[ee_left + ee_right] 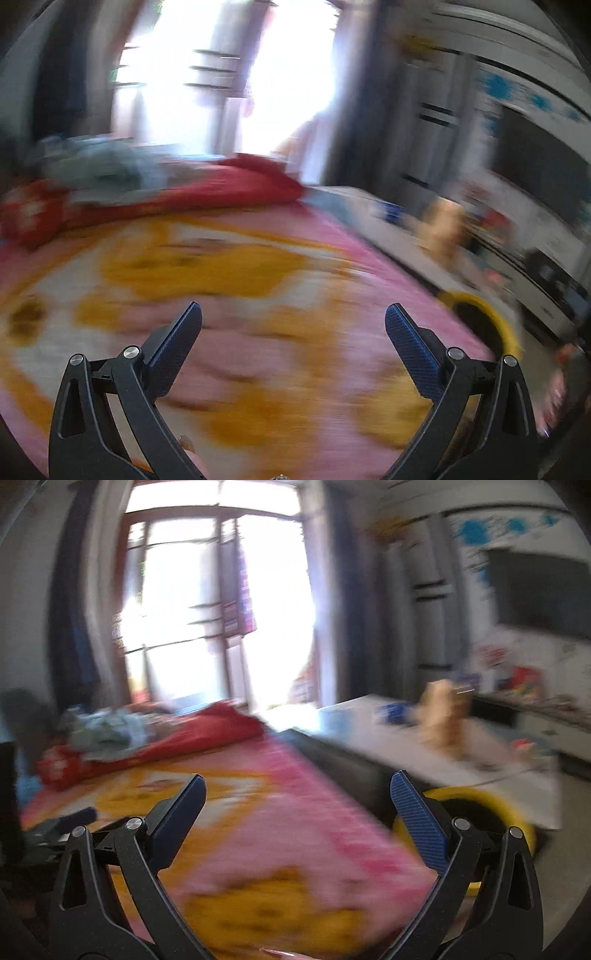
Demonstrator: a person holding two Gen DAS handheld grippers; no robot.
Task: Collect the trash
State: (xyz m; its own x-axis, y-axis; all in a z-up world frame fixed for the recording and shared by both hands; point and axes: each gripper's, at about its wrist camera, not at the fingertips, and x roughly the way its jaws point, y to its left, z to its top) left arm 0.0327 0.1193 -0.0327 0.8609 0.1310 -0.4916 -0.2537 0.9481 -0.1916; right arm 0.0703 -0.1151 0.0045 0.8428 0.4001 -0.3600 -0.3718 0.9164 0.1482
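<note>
Both views are blurred by motion. My left gripper (293, 314) is open over a pink and yellow bedspread (207, 280), with nothing between its fingers. My right gripper (297, 786) is also open and empty, above the bed's right edge. A yellow-rimmed bin (480, 317) with a dark inside stands on the floor beside the bed, to the right of the left gripper. In the right wrist view the same bin (480, 805) shows just behind the right finger (417, 823). No piece of trash can be made out in the blur.
A red quilt (207, 727) and a heap of grey-green cloth (107, 734) lie at the bed's far end. A white low table (443, 746) with a tan object (443, 716) stands right of the bed. A dark television (535, 594) hangs on the right wall. A bright window (221, 602) is behind.
</note>
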